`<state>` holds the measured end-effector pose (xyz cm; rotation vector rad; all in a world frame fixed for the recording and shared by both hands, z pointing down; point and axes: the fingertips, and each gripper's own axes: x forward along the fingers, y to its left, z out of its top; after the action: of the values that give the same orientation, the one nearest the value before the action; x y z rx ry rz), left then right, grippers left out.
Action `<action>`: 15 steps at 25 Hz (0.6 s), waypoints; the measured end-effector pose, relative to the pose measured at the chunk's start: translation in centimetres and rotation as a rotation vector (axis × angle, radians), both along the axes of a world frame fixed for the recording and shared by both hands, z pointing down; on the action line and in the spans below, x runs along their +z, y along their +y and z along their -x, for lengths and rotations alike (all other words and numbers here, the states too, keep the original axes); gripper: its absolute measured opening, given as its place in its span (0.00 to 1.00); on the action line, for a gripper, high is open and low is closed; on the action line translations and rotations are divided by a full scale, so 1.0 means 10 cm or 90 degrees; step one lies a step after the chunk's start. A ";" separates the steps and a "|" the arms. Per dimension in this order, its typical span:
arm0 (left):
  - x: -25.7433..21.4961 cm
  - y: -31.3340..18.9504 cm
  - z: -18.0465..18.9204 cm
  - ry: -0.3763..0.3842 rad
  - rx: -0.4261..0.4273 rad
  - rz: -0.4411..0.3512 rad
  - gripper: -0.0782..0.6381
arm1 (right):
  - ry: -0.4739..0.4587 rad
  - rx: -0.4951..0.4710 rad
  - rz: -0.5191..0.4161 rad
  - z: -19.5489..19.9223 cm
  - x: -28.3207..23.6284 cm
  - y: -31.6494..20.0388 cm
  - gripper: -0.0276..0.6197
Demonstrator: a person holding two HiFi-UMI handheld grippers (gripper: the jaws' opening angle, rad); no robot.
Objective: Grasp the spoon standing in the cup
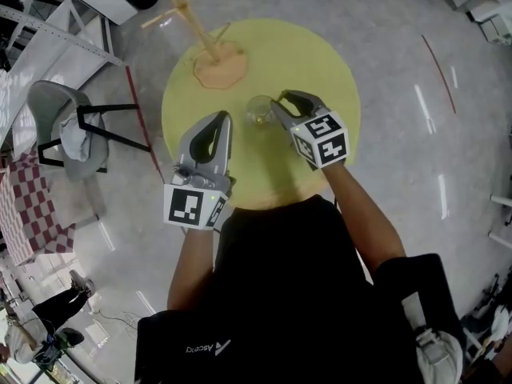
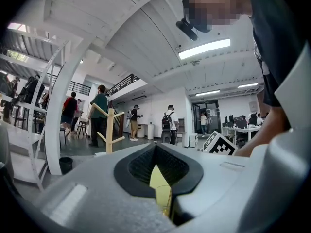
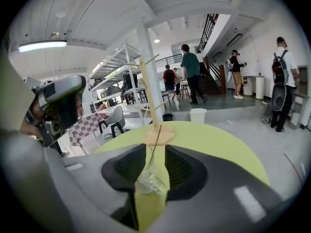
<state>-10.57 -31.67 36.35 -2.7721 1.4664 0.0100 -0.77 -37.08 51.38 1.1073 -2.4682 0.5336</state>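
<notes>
Jaws of your right gripper stand wide, nothing pinched, tilted down at the clear cup on the yellow counter, likely to frame the spoon standing in it, frame centre. Left gripper jaws closed, empty, idle lower left.

Thin spoon leaning in clear cup, on yellow tbl
</notes>
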 end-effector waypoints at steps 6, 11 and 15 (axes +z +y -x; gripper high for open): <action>0.03 0.05 -0.02 -0.001 0.003 0.009 0.12 | -0.024 -0.004 0.005 0.03 -0.02 0.03 0.08; 0.05 0.16 0.06 -0.003 -0.003 0.011 0.12 | -0.052 0.003 -0.004 0.10 -0.12 0.05 0.05; 0.01 0.26 0.07 -0.006 -0.007 0.008 0.12 | -0.067 0.000 -0.027 0.09 -0.31 0.10 0.05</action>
<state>-11.31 -29.05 36.49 -2.7699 1.4834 -0.0120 -1.69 -36.06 48.27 1.1226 -2.5813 0.5552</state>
